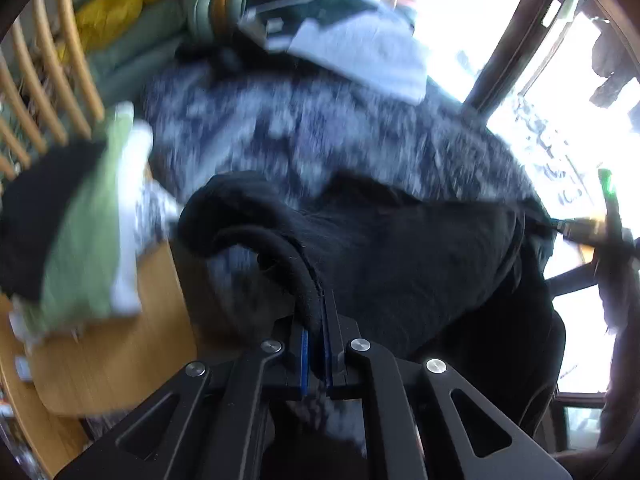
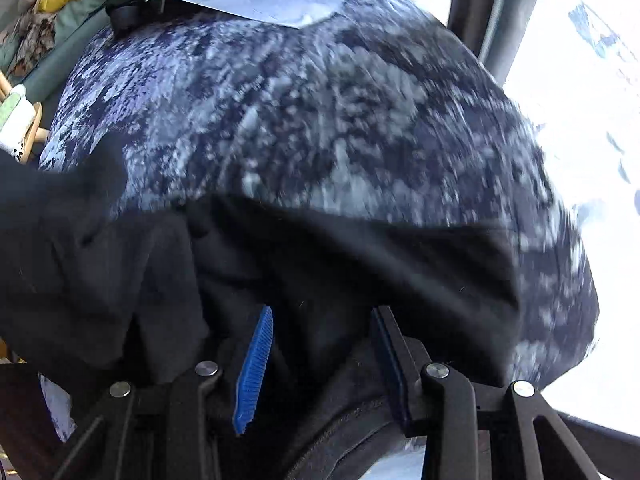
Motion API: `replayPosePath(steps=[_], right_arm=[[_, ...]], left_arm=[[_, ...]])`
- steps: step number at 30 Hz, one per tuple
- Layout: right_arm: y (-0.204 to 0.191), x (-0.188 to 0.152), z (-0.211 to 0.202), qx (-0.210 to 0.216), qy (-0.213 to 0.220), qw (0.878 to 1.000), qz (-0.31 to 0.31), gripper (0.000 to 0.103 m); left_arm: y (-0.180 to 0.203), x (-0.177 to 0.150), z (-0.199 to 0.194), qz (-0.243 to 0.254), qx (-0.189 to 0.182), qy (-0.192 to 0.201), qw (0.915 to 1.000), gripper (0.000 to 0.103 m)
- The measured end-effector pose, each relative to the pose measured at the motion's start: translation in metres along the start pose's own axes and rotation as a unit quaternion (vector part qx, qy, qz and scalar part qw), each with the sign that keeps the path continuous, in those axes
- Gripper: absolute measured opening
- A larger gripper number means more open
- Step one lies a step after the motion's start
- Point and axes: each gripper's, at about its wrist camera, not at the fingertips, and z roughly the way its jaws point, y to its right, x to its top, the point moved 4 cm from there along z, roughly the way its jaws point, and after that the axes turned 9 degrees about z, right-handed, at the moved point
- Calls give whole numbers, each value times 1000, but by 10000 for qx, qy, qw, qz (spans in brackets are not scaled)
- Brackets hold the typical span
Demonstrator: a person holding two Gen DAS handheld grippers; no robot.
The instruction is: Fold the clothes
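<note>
Left gripper (image 1: 316, 320) pinches ribbed hem of black garment (image 1: 420, 256). Right gripper (image 2: 320, 344) spread wide, black cloth draped between pads (image 2: 256, 360). Mottled blue-white cloth (image 2: 300, 120) beneath.

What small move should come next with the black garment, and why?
Probably close the right gripper: its jaws stand apart with the black garment bunched between them, while the left gripper is already shut on the hem, above the patterned cloth.

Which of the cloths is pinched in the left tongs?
The black garment; its thick hem runs between the shut left tongs, unlike the speckled blue cloth behind it.
</note>
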Motion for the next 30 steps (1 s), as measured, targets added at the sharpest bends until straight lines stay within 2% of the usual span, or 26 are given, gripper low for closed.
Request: replayPosePath(steps=[2, 6, 9, 12, 16, 18, 25, 30], right_arm=[[-15, 12, -1, -18, -1, 9997, -227, 43], [-55, 37, 11, -207, -107, 9958, -881, 43], [-97, 56, 36, -284, -290, 9882, -1476, 43], [-142, 68, 70, -269, -547, 9745, -2161, 42], [-182, 68, 116, -645, -804, 9437, -3143, 41], [-189, 64, 131, -631, -1058, 9348, -3331, 41], [-174, 47, 138, -384, -1730, 9230, -3416, 41], [-171, 35, 134, -206, -1956, 9139, -3550, 42]], left_arm=[[3, -22, 11, -26, -139, -129, 9998, 5], [17, -39, 22, 89, -235, -169, 9995, 5], [26, -51, 27, 237, -157, -230, 9993, 5], [33, -63, 31, 344, -162, -316, 9988, 5], [28, -87, 32, 247, -276, -464, 9982, 5], [24, -98, 35, 159, -354, -566, 9976, 5], [26, -122, 39, 121, -439, -708, 9964, 5], [33, -123, 40, 282, -381, -687, 9965, 5]])
